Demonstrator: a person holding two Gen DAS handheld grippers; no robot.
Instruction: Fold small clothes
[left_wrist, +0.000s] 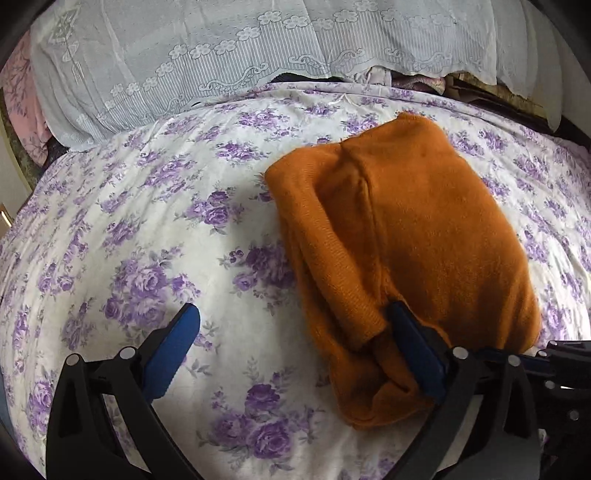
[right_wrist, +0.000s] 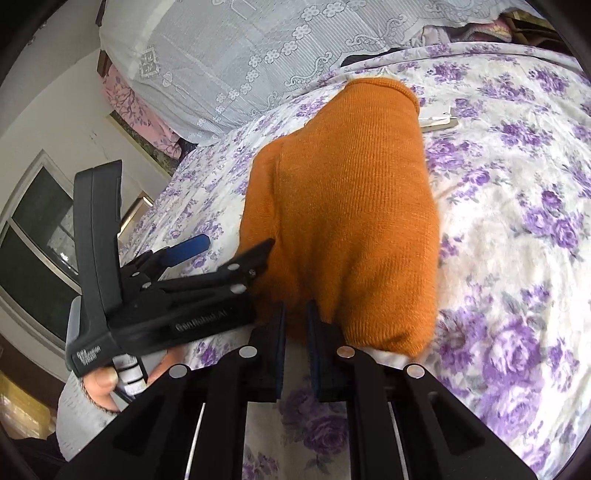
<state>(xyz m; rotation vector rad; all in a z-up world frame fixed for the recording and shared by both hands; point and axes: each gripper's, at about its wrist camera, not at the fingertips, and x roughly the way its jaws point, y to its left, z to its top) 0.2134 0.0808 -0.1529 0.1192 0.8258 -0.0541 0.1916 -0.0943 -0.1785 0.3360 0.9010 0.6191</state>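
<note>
An orange knitted garment (left_wrist: 399, 236) lies folded on the floral bed sheet (left_wrist: 147, 221). My left gripper (left_wrist: 295, 325) is open; its right blue finger (left_wrist: 413, 343) touches the garment's near edge and its left finger rests over bare sheet. In the right wrist view the garment (right_wrist: 351, 206) hangs raised in front of me. My right gripper (right_wrist: 296, 328) is shut on the garment's near edge. The left gripper (right_wrist: 221, 251) shows at the left beside the garment, held by a hand.
A white lace cover (left_wrist: 221, 55) drapes over a pile at the bed's far side. Pink fabric (right_wrist: 125, 103) and a window (right_wrist: 37, 236) are at the left. A flat silver object (right_wrist: 439, 122) lies on the sheet behind the garment.
</note>
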